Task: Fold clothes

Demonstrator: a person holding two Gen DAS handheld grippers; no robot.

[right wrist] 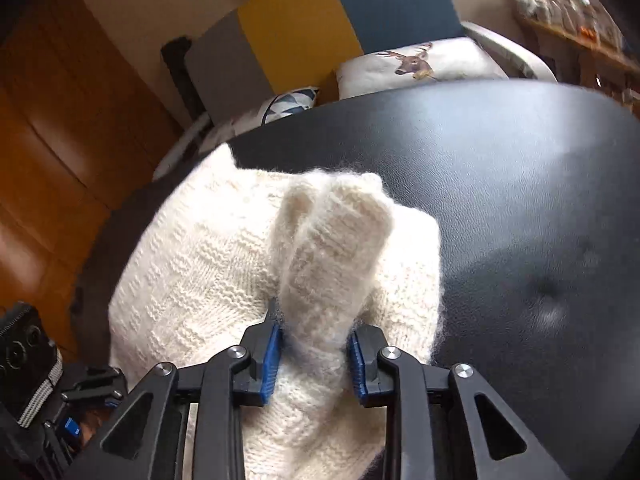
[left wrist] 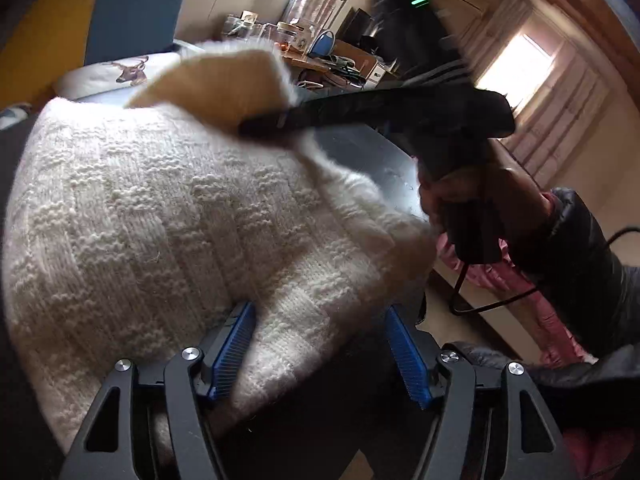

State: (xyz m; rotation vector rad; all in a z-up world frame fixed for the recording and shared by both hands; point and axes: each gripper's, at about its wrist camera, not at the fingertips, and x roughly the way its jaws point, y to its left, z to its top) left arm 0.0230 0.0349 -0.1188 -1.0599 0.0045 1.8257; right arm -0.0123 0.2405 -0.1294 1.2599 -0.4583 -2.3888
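A cream knitted sweater lies spread on a black table. My left gripper stands open over the sweater's near edge; the knit runs between its blue pads without being pinched. In the right wrist view my right gripper is shut on a bunched fold of the sweater, which stands up from the flat part. The left wrist view shows that same right gripper, blurred, holding a raised flap at the sweater's far side, with a hand behind it.
Bare black tabletop lies to the right of the sweater. A deer-print pillow and a yellow-and-blue headboard stand behind the table. A cluttered desk is at the back. Pink clothing and a dark jacket hang off the right.
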